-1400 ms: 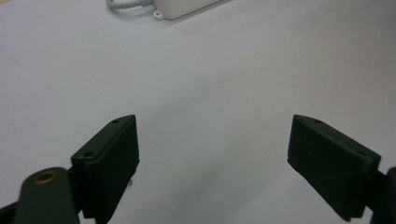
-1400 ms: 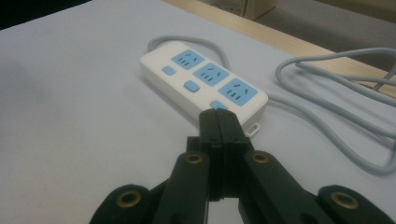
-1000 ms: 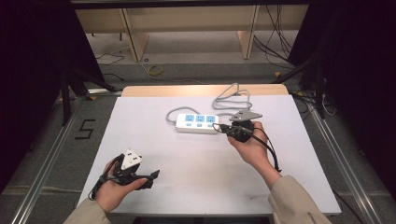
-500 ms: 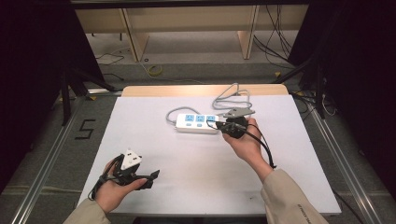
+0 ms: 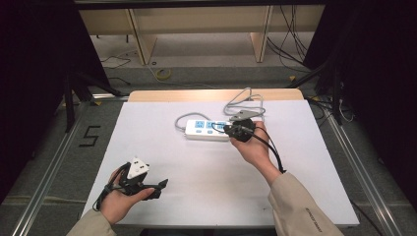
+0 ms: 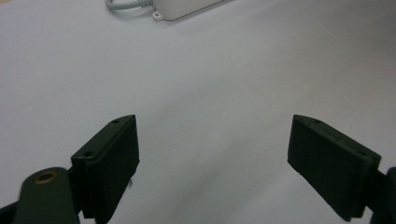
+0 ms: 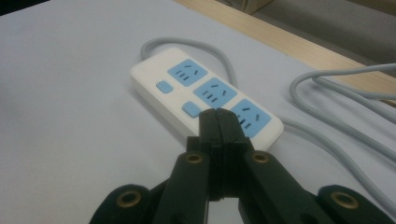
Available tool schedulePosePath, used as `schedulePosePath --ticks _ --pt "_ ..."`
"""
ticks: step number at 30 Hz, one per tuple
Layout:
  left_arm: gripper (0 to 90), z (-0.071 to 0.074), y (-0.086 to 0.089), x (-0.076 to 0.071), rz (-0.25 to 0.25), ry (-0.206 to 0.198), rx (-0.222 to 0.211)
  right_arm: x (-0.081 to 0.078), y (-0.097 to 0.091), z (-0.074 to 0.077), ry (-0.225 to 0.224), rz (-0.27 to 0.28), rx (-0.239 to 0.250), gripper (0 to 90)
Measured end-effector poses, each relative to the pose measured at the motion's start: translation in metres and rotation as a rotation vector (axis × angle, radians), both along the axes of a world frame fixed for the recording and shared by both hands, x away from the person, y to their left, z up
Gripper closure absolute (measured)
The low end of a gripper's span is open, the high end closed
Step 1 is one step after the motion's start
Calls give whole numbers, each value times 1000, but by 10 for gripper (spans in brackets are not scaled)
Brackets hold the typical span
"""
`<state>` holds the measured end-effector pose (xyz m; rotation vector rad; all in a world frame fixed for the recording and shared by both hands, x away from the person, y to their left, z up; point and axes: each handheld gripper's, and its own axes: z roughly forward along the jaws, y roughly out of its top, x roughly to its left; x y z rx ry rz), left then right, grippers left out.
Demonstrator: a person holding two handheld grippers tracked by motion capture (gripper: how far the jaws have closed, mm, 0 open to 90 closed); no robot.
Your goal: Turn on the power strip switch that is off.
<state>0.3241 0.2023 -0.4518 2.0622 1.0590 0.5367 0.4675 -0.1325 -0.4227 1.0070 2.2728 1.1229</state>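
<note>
White power strip (image 5: 209, 129) lies flat on the white table top (image 5: 196, 196), toward the far middle, long side running left to right. Three blue sockets and two small blue buttons on its top face. Grey cord (image 5: 241, 101) leaves the strip and loops loosely behind it and out to the right, toward the wooden table edge (image 5: 211, 95).

Right gripper (image 5: 230, 130): jaws pressed together, nothing between them. Tips at the strip's right end; in the right gripper view (image 7: 217, 116) they sit over the near edge of the strip between a blue button and the end socket. Contact cannot be told.

Left gripper (image 5: 157, 187): at the near left of the table, well apart from the strip. Jaws spread wide over bare table, holding nothing.
</note>
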Motion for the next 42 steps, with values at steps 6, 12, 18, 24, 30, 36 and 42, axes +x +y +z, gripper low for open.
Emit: schedulePosePath --ticks 6,12,18,24,30,36,42 --pt "162 0 0 0 -4 2 2 7 7 -3 14 0 -19 900" --pt "162 0 0 0 -4 2 1 12 8 -3 18 -5 -29 900" --pt "162 0 0 0 -4 2 1 17 11 -5 23 -10 -40 900" --pt "162 0 0 0 -5 2 1 21 16 -5 27 -10 -56 900" --pt "162 0 0 -1 -6 2 0 25 19 -6 33 -8 -66 900" --pt "162 0 0 -1 -7 2 0 29 23 -11 51 -8 -78 900" --pt "163 0 0 -1 -8 2 -1 32 26 -13 59 -7 -85 900"
